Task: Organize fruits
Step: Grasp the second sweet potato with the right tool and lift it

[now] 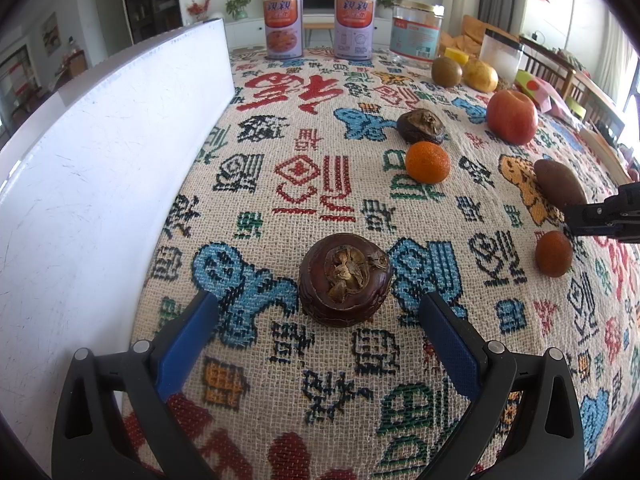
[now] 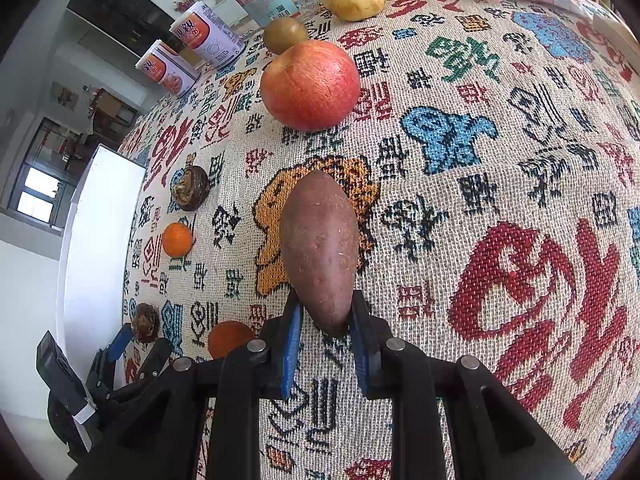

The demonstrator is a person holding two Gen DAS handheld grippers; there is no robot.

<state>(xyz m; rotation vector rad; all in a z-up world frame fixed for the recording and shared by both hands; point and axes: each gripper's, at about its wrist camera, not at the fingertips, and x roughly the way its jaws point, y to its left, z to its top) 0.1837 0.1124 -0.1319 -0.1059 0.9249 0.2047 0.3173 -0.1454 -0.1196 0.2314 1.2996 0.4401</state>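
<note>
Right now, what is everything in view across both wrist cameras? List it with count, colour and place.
water chestnut: two, dark brown; near one between the left fingers, other farther back.
tangerine: two, orange; mid-cloth, second at right.
sweet potato: one, reddish-brown; near end between the right fingers.
apple: one, red; beyond the sweet potato.
kiwi: one, brown-green; far side.
yellow fruit: one; beside the kiwi.
cans: two, orange-white; far edge.
glass jar: one, clear; by cans.
white board: one; left.
tablecloth: patterned.
left gripper: open.
right gripper: around sweet potato.
</note>
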